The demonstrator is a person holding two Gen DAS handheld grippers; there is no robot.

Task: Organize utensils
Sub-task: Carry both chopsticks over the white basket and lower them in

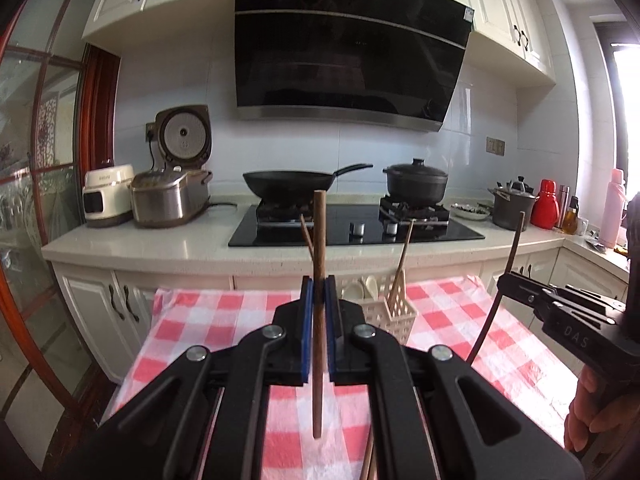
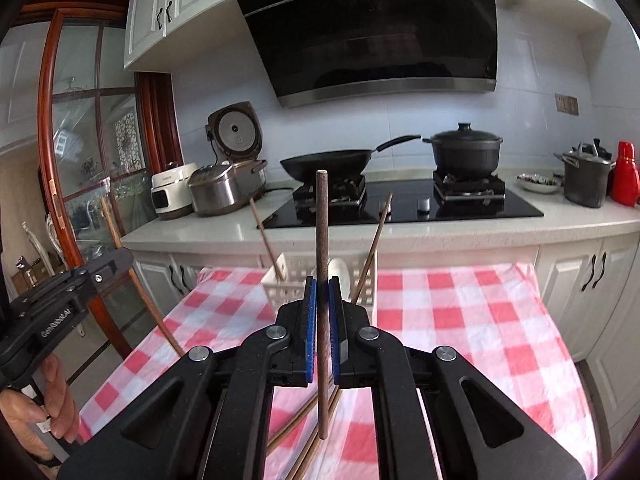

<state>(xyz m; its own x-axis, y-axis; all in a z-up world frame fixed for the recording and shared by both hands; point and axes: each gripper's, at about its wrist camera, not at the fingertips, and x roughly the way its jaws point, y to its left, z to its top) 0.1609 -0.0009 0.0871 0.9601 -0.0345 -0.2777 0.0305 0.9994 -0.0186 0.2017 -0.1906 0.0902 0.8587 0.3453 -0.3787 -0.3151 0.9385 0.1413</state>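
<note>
My left gripper (image 1: 319, 294) is shut on a brown chopstick (image 1: 318, 232) that stands upright above the red-and-white checked cloth (image 1: 216, 320). My right gripper (image 2: 322, 294) is shut on a second upright chopstick (image 2: 322, 220). Each wrist view also shows the other tool: the right gripper (image 1: 506, 285) with its dark chopstick (image 1: 514, 244), and the left gripper (image 2: 114, 262) with its chopstick (image 2: 156, 316). A white slotted basket (image 2: 294, 280) at the cloth's far edge holds two leaning chopsticks (image 2: 374, 236) and white spoons (image 2: 339, 268). Loose chopsticks (image 2: 300, 432) lie on the cloth beneath the grippers.
Behind the table runs a white counter (image 1: 160, 240) with a black hob (image 1: 360, 232), a wok (image 1: 288, 182), a lidded pot (image 1: 416, 184) and rice cookers (image 1: 172, 196). A range hood (image 1: 348, 48) hangs above. A glass-paned door (image 1: 44, 200) stands left. A person's hand (image 2: 48, 400) grips the left tool.
</note>
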